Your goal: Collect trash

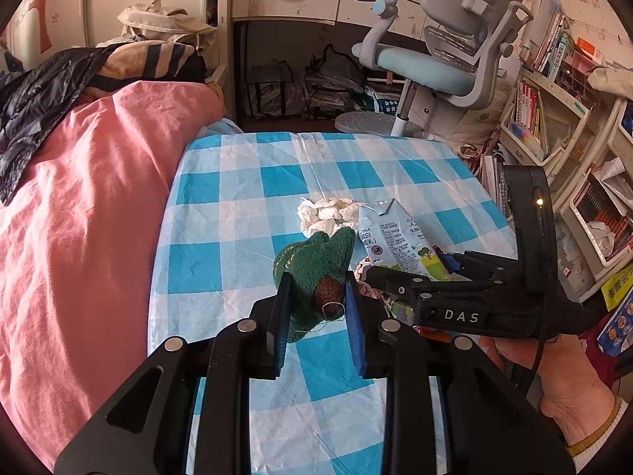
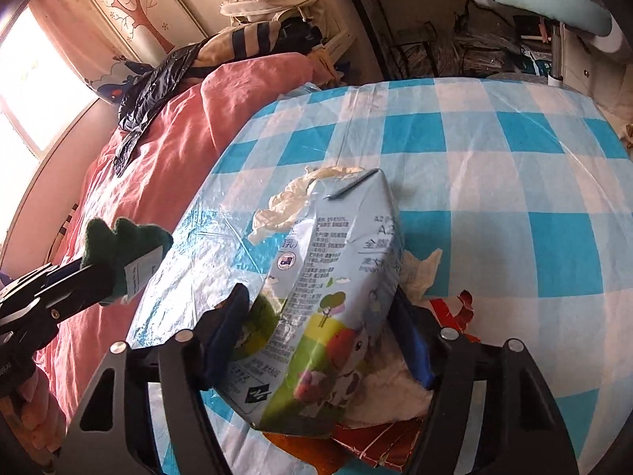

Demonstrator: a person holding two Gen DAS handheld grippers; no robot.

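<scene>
A crumpled light-blue milk carton (image 2: pixel 336 269) lies tilted on the checked tablecloth (image 2: pixel 494 182). My right gripper (image 2: pixel 316 312) is shut on its lower end, a blue pad pressing each side. In the left wrist view the carton (image 1: pixel 395 237) sticks out of the right gripper (image 1: pixel 407 265), which comes in from the right. My left gripper (image 1: pixel 316 293) is shut on a green plush piece (image 1: pixel 316 261) with a brown patch, held just above the cloth. The right wrist view shows that left gripper (image 2: pixel 99 277) beside the table's left edge, the green plush (image 2: pixel 122 245) in it.
A wad of white tissue (image 1: pixel 324 211) lies behind the carton. Red and orange wrappers (image 2: pixel 455 308) and more tissue (image 2: pixel 423 273) lie under and beside it. A pink bed cover (image 1: pixel 79 217) borders the table on the left. A chair (image 1: pixel 435 63) and shelves (image 1: pixel 554 118) stand behind and right.
</scene>
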